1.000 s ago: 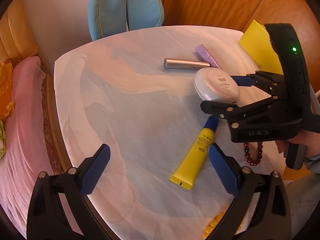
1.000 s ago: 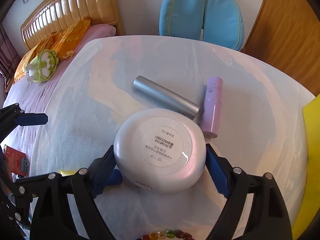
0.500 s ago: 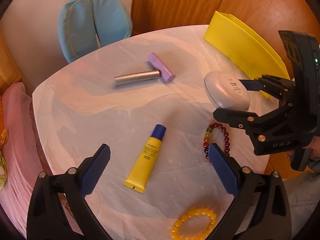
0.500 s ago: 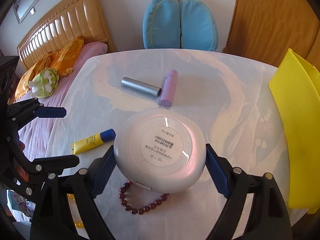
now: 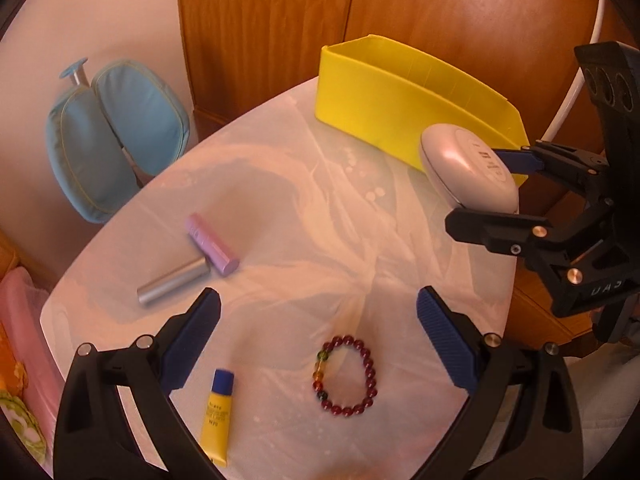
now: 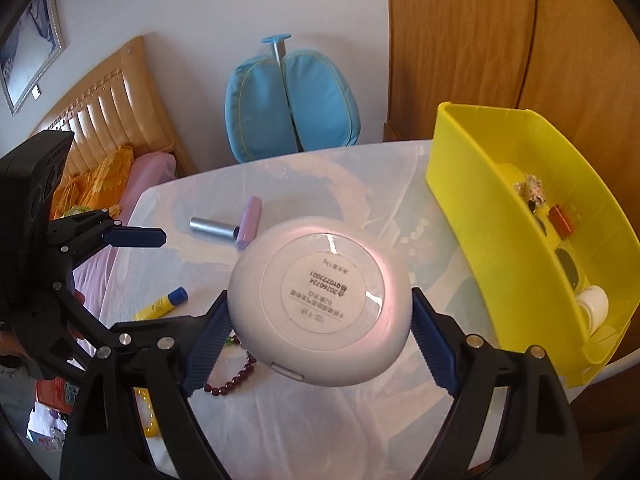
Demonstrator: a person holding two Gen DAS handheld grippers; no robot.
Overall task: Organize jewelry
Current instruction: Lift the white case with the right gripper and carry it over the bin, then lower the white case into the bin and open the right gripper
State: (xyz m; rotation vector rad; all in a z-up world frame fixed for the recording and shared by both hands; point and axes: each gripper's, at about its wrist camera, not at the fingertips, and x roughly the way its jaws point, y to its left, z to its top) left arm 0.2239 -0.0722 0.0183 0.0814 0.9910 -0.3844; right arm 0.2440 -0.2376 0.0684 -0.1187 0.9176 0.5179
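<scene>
My right gripper (image 6: 320, 332) is shut on a round white compact case (image 6: 320, 300), held above the table, left of the yellow bin (image 6: 472, 216). The case also shows in the left wrist view (image 5: 464, 168), next to the bin's near wall (image 5: 384, 104). My left gripper (image 5: 318, 324) is open and empty, above the dark red bead bracelet (image 5: 348, 376) lying on the white tablecloth. A yellow bead bracelet (image 6: 146, 412) lies partly hidden under my right gripper's arm.
On the table lie a silver tube (image 5: 172, 284), a pink tube (image 5: 212, 244) and a yellow tube with a blue cap (image 5: 218, 416). The bin holds several small items (image 6: 560, 220). A blue chair (image 6: 288, 100), a bed (image 6: 100, 168) and wooden doors (image 5: 400, 12) surround the table.
My right gripper has lifted the white case and carried it right toward the yellow bin. My left gripper has swung right, and the red bracelet now lies between its fingers.
</scene>
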